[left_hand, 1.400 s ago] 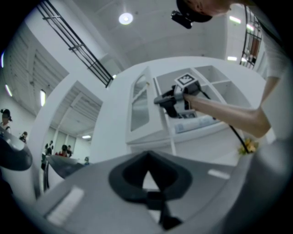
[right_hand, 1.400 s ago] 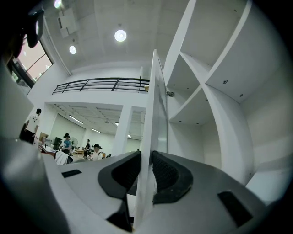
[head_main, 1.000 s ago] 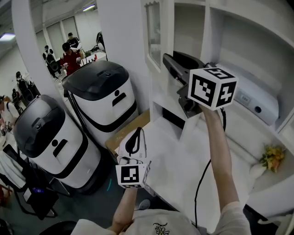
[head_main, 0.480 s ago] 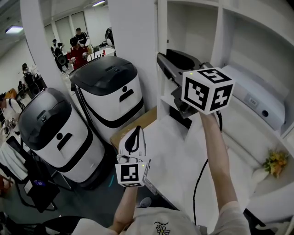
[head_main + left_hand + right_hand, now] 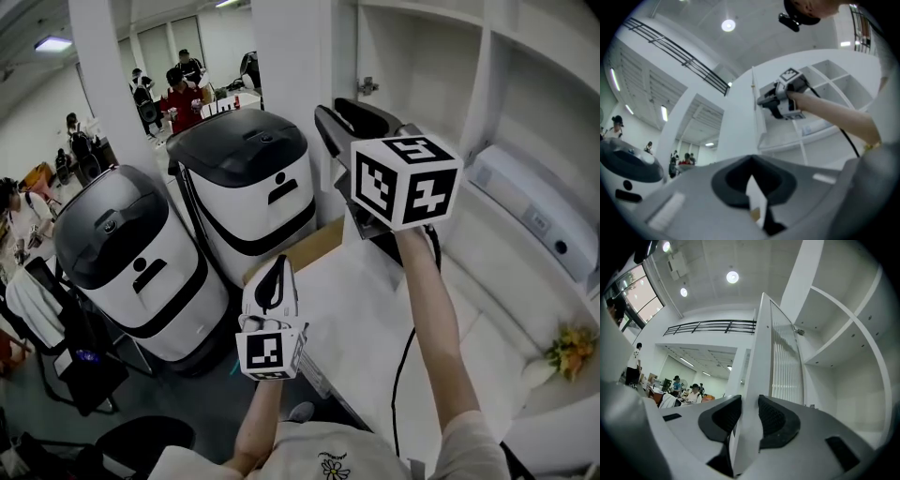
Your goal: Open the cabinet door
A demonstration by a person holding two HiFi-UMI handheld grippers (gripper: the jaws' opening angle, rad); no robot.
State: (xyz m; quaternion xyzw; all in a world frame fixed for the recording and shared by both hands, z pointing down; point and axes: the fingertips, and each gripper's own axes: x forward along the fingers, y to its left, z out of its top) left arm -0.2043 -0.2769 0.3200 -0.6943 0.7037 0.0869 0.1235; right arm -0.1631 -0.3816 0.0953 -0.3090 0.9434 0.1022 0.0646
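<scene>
The white cabinet door (image 5: pixel 761 352), with a ribbed glass panel (image 5: pixel 785 366), stands swung out from the shelf unit; its edge also shows in the left gripper view (image 5: pixel 757 110). My right gripper (image 5: pixel 749 416) has the door's edge between its black pads (image 5: pixel 774 420), which touch it on both sides while the jaws are opening. In the head view the right gripper (image 5: pixel 330 127) is raised at the door's edge. My left gripper (image 5: pixel 271 284) hangs lower, away from the cabinet, its jaws together and empty (image 5: pixel 752 190).
Two rounded white-and-black machines (image 5: pixel 141 267) (image 5: pixel 253 183) stand on the floor to the left, a cardboard box (image 5: pixel 302 247) beside them. The white shelf unit holds a white device (image 5: pixel 534 211) and flowers (image 5: pixel 572 347). People (image 5: pixel 183 89) stand far back.
The right gripper has moved left with the door's edge, and the door has swung further out. The left gripper has shifted a little.
</scene>
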